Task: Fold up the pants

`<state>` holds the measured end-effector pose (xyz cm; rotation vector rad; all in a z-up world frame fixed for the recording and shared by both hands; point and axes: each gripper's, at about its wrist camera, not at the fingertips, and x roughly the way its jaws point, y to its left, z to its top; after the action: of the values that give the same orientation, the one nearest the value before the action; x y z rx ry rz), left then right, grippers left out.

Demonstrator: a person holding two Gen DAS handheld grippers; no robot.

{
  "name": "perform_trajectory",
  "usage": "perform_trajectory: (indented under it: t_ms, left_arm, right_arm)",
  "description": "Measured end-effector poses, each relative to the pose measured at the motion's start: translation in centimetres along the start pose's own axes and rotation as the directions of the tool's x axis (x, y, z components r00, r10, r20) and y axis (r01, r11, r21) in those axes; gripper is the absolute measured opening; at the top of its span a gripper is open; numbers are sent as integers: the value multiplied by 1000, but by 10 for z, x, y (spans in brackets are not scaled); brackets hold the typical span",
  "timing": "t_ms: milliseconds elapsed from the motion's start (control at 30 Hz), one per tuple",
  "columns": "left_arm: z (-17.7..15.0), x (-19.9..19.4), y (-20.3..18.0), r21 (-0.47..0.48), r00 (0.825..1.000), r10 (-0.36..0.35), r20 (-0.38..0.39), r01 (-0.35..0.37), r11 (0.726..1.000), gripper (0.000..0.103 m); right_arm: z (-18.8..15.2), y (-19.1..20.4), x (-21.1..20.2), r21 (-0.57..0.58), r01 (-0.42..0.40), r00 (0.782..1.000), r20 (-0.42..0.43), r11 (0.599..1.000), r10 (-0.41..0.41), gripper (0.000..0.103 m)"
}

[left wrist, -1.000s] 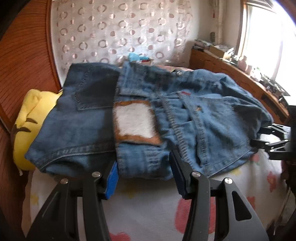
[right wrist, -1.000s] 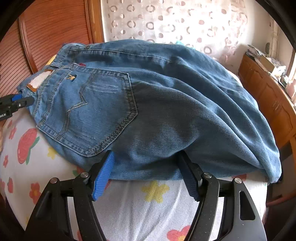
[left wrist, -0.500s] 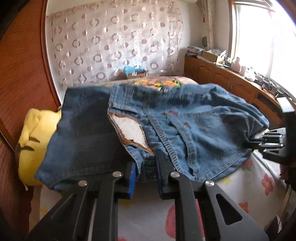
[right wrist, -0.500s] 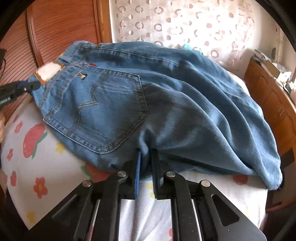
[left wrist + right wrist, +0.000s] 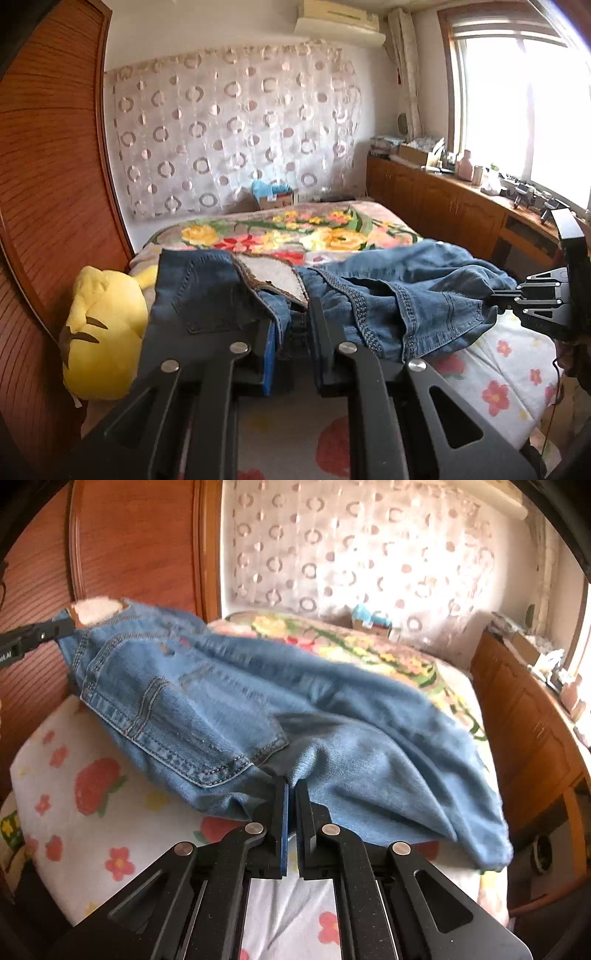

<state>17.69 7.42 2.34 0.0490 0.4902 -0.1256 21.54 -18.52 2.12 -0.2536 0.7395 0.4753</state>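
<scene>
Blue denim pants (image 5: 388, 295) hang between my two grippers above the bed; in the right wrist view the pants (image 5: 258, 701) show a back pocket and drape to the right. My left gripper (image 5: 291, 325) is shut on the waistband beside the white-and-brown label (image 5: 273, 273). My right gripper (image 5: 290, 805) is shut on the pants' near edge below the pocket. The right gripper also shows in the left wrist view (image 5: 495, 302), pinching the denim. The left gripper shows at the far left of the right wrist view (image 5: 62, 627), holding the waistband.
The bed has a white flowered sheet (image 5: 92, 794) and a floral blanket (image 5: 295, 232) further back. A yellow plush toy (image 5: 103, 332) lies at the left by the wooden headboard (image 5: 48, 184). A wooden cabinet (image 5: 443, 206) with clutter runs along the right under the window.
Both grippers closed on the pants' near edge, then lifted it off the sheet. The far bed and floral blanket have come into view.
</scene>
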Motion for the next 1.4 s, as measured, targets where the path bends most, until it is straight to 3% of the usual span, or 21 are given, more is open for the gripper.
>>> perform_trajectory:
  t_ms: [233, 433, 633, 733, 867, 933, 1067, 1233, 1400]
  left_arm:
    - [8, -46, 6, -13, 996, 10, 94, -8, 1000, 13]
    - [0, -93, 26, -34, 988, 41, 150, -37, 999, 13]
    - [-39, -122, 47, -73, 993, 73, 98, -65, 995, 14]
    - [-67, -125, 53, -91, 999, 46, 18, -44, 995, 16]
    - [-103, -116, 53, -97, 995, 9, -101, -19, 995, 21]
    - [-115, -112, 50, -105, 991, -8, -133, -6, 994, 23]
    - [-126, -117, 41, -103, 990, 2, -144, -17, 995, 33]
    - [-118, -127, 42, -103, 994, -1, -111, -10, 995, 37]
    - [-108, -119, 32, -97, 994, -55, -97, 46, 994, 40]
  right_arm:
    - [1, 18, -42, -28, 4, 998, 58, 1000, -2, 0]
    - [0, 44, -78, -38, -64, 993, 101, 997, 68, 0]
    - [-12, 82, -90, -43, -156, 983, 95, 987, 160, 0]
    - [-27, 88, -80, -14, -186, 981, 58, 983, 186, 1]
    - [-40, 82, -70, 29, -195, 980, 34, 980, 194, 27]
    - [-45, 74, -69, 53, -193, 981, 36, 980, 191, 30]
    - [-51, 63, -76, 79, -154, 987, 50, 985, 151, 36]
    - [-61, 34, -80, 135, -103, 994, 58, 986, 96, 41]
    - [-74, 4, -83, 192, -50, 997, 60, 980, 40, 46]
